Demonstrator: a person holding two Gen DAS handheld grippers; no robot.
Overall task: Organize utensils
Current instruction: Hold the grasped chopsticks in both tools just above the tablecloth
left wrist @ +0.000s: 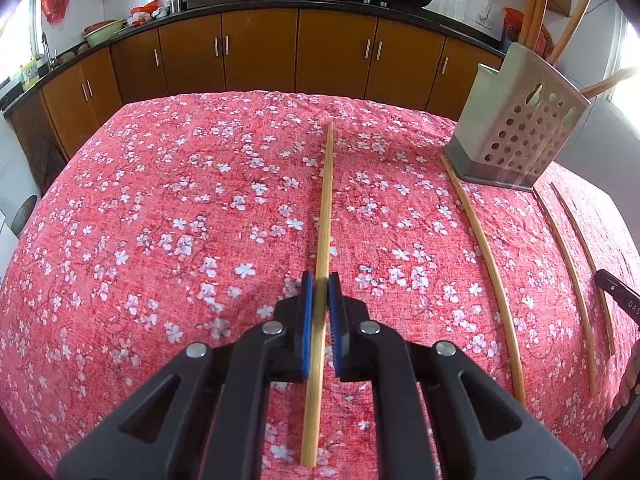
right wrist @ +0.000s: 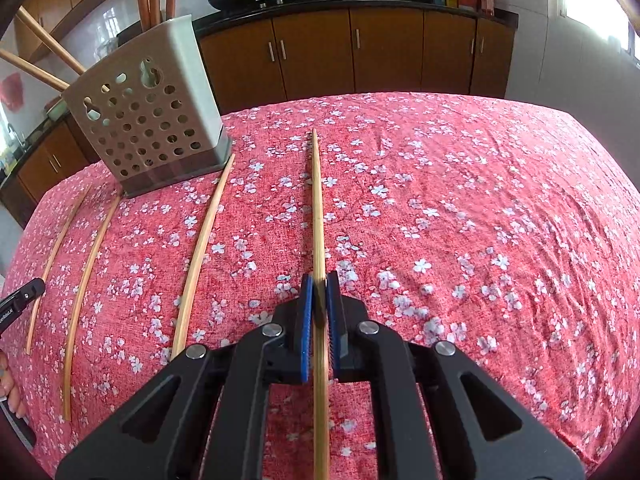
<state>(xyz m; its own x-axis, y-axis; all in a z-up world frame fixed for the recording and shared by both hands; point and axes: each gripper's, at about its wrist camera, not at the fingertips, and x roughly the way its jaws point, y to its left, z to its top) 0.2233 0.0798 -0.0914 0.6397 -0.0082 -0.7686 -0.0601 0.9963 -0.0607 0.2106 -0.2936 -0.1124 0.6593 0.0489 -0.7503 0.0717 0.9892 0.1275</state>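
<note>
While three chopsticks (right wrist: 200,256) lie beside the holder (right wrist: 148,120), each gripper clamps one chopstick. Left gripper (left wrist: 321,280) — closed on its chopstick (left wrist: 324,216); right gripper (right wrist: 319,280) — likewise (right wrist: 318,208).

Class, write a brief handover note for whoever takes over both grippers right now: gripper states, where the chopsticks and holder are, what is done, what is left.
Left gripper: shut on a chopstick.
Right gripper: shut on another chopstick.
Perforated holder stands at the far side of the floral tablecloth, between the two grippers, with several chopsticks already in it.
Three loose chopsticks lie on the cloth in front of the holder.
Left: put both held ones in the holder, then the three loose ones.
</note>
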